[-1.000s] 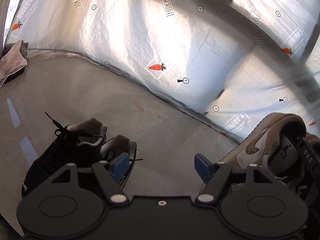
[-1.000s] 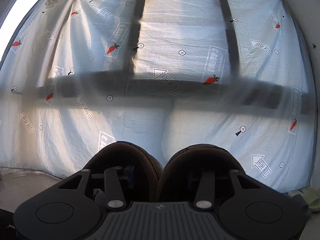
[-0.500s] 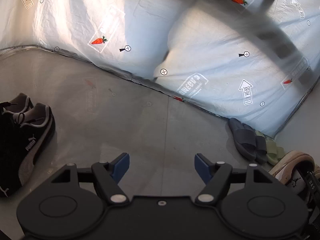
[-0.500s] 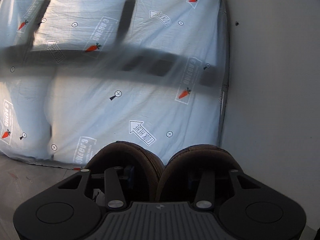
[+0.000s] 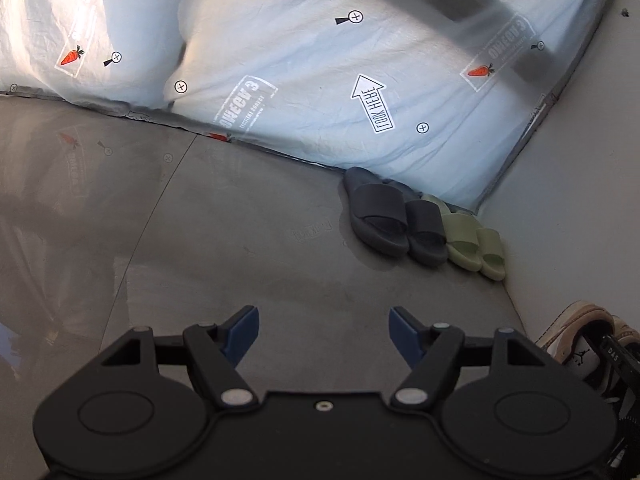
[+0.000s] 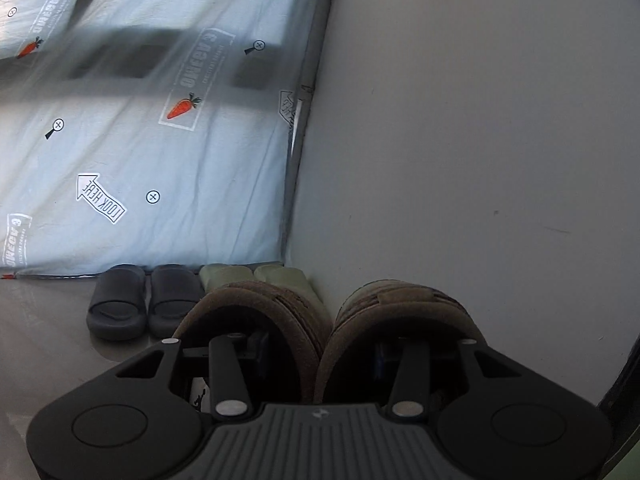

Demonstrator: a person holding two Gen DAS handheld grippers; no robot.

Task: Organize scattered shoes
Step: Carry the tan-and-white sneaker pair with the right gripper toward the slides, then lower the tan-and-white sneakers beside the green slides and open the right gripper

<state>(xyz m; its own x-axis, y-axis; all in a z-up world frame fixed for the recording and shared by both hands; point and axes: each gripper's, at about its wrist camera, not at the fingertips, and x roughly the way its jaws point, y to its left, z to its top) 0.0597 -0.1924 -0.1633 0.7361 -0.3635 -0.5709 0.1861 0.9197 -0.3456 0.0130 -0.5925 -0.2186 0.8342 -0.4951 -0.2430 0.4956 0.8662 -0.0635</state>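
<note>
Shoes are being lined up in the corner: the tan suede sneaker pair (image 6: 324, 320) hangs in our right gripper (image 6: 320, 356), clenched on the inner collars. Grey rubber slides (image 6: 144, 304) and green foam slides (image 6: 256, 274) sit paired against the printed sheet (image 6: 160, 160) at 11 o'clock. Our left gripper (image 5: 324, 330) is released, holding nothing. We judge placing next: lower the sneakers beside that row.

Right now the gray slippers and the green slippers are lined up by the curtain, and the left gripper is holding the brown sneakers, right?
Almost. The right gripper holds the brown sneakers, as the right wrist view shows. The left gripper is open and empty. The gray slippers and green slippers are lined up there.
</note>
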